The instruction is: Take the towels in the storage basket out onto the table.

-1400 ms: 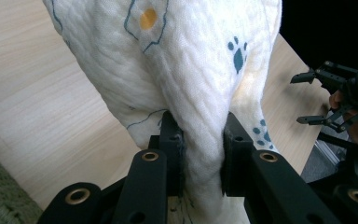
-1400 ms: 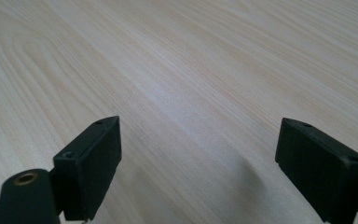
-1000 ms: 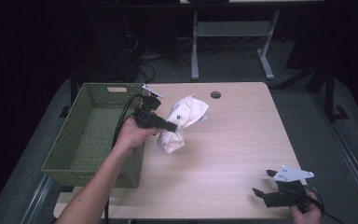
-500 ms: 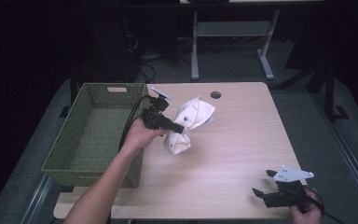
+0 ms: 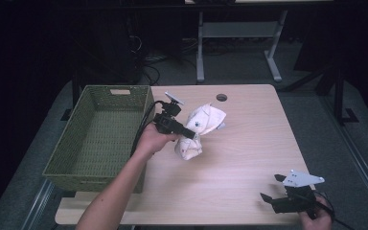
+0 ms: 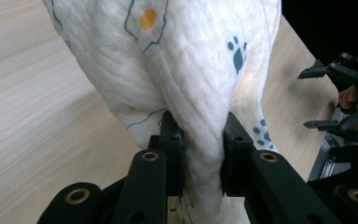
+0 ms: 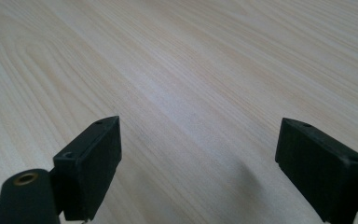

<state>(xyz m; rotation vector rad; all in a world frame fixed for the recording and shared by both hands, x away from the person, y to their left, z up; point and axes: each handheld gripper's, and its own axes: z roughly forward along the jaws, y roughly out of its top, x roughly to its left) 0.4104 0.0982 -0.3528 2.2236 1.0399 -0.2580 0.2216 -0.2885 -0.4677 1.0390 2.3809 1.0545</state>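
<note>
Cloth, white with paw prints, hangs soft and light, bunched between my left gripper's clamped jaws; my right gripper gapes idle.

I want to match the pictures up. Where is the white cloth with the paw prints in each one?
High view: the cloth sits mid-table, right of the basket.
Left gripper view: it fills the upper middle, pinched by the left tongs.
Right gripper view: not there.
Shared landmark: the wooden table.
</note>
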